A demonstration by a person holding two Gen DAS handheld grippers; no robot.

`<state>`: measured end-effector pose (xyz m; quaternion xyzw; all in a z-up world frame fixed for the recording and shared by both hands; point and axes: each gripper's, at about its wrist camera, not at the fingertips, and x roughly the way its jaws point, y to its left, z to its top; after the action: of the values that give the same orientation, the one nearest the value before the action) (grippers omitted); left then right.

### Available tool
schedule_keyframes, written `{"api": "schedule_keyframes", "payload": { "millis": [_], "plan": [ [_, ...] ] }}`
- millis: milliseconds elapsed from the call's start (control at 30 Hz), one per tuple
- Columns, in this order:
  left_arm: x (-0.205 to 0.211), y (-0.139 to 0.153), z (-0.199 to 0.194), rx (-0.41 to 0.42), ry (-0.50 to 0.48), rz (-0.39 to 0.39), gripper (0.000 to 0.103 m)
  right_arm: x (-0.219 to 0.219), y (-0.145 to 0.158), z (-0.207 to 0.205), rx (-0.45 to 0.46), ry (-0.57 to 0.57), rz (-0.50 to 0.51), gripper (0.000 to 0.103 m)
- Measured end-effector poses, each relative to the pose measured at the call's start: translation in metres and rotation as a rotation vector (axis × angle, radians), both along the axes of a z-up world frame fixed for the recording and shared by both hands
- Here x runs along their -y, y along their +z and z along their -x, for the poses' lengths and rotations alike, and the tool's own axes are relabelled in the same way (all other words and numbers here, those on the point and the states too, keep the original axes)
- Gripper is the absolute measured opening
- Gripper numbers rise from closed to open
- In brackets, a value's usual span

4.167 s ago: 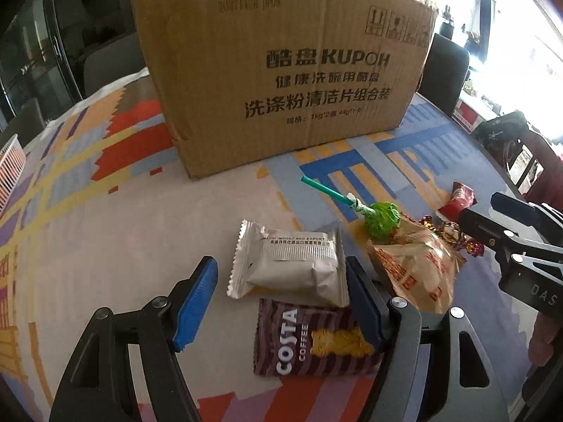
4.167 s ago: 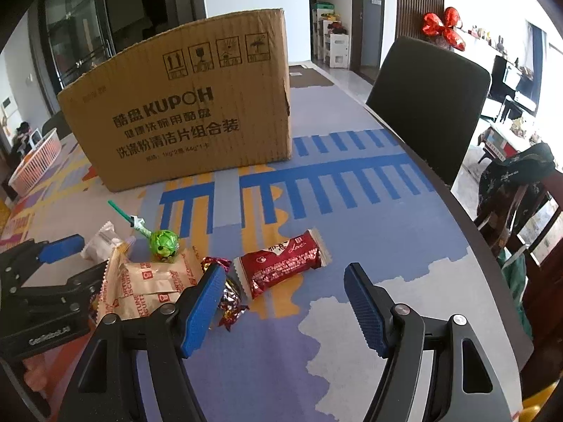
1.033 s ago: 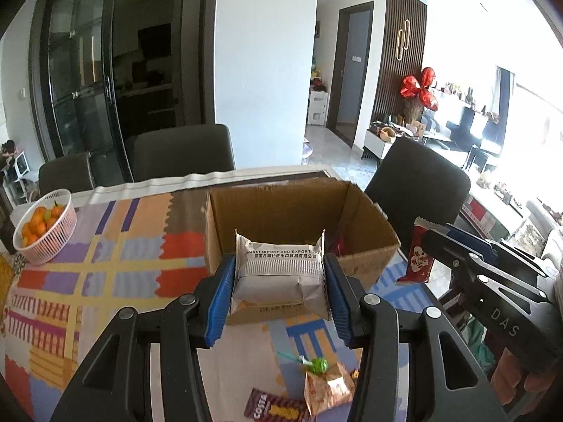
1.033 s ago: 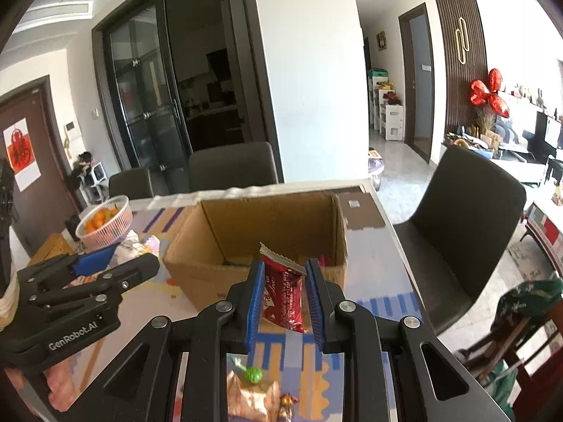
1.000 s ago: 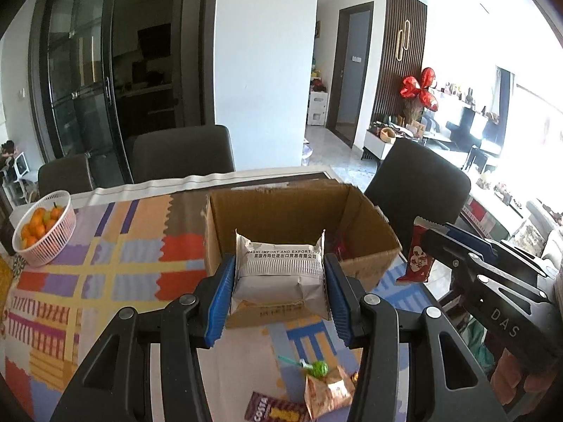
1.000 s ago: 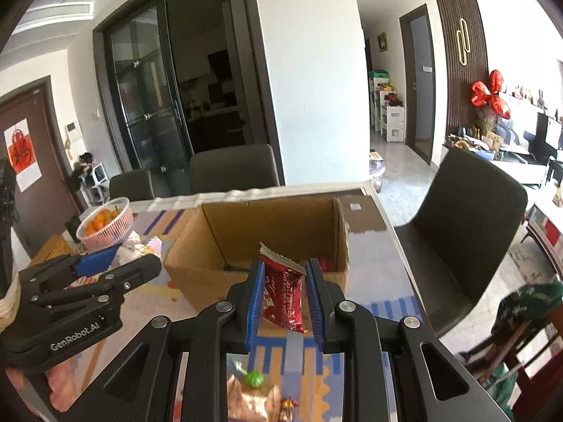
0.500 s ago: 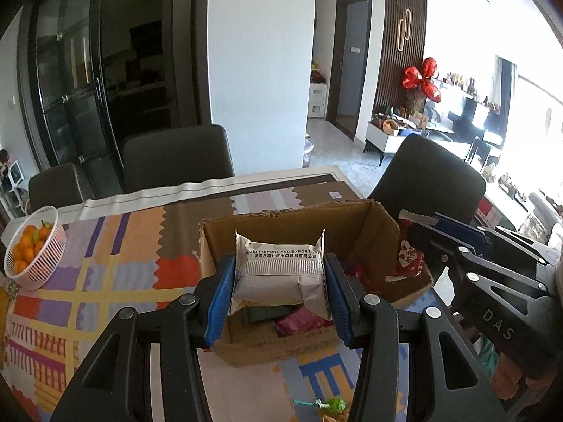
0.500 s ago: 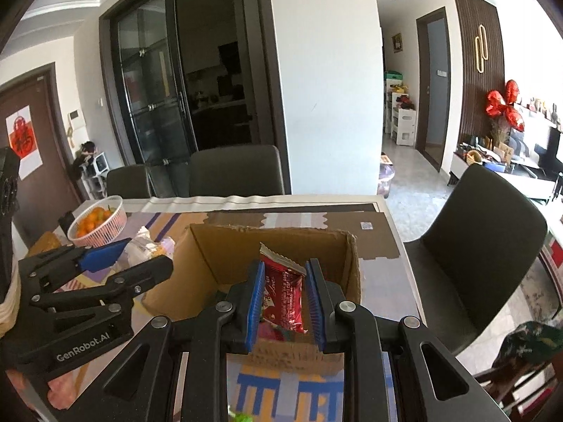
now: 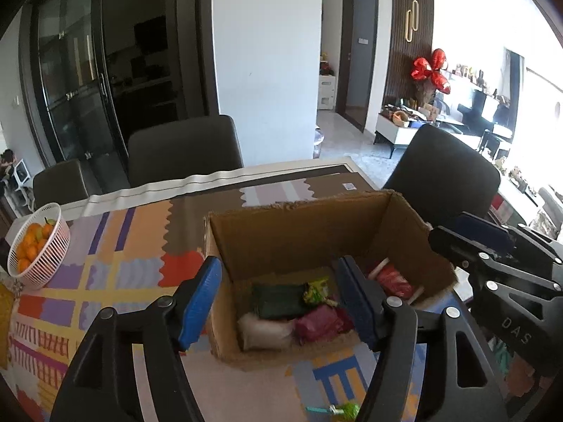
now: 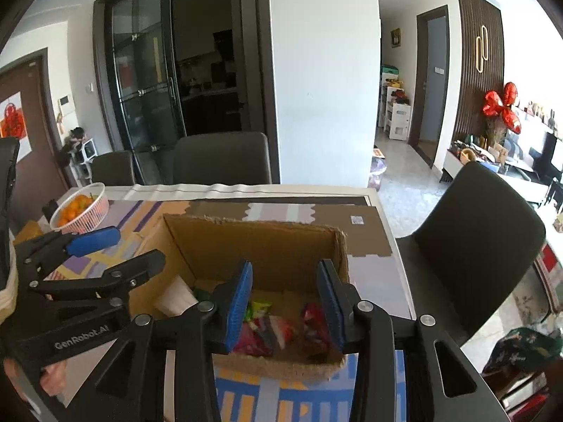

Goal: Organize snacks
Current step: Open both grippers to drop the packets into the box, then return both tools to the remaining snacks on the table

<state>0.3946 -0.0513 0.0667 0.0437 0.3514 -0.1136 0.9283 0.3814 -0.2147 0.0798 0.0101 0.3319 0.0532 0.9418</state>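
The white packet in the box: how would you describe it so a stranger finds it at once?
Find the open cardboard box on the patterned table. Inside, in its near-left corner, lies the white packet, beside a dark green packet; it is the only pale wrapper there.

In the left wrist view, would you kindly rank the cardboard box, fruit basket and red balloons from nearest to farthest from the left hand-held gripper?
1. Cardboard box, directly under the left hand-held gripper.
2. Fruit basket, far left on the table.
3. Red balloons, back right across the room.
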Motion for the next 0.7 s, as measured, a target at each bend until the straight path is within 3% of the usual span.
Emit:
{"api": "schedule_keyframes", "payload": {
  "millis": [200, 700],
  "plan": [
    [0.0, 0.011, 0.047, 0.044, -0.019, 0.0, 0.07, 0.002, 0.005, 0.037, 0.024, 0.002, -0.021, 0.04],
    [0.002, -0.002, 0.124, 0.015, -0.058, 0.011, 0.071, 0.006, -0.004, 0.12, 0.004, -0.013, -0.032, 0.04]
  ]
}}
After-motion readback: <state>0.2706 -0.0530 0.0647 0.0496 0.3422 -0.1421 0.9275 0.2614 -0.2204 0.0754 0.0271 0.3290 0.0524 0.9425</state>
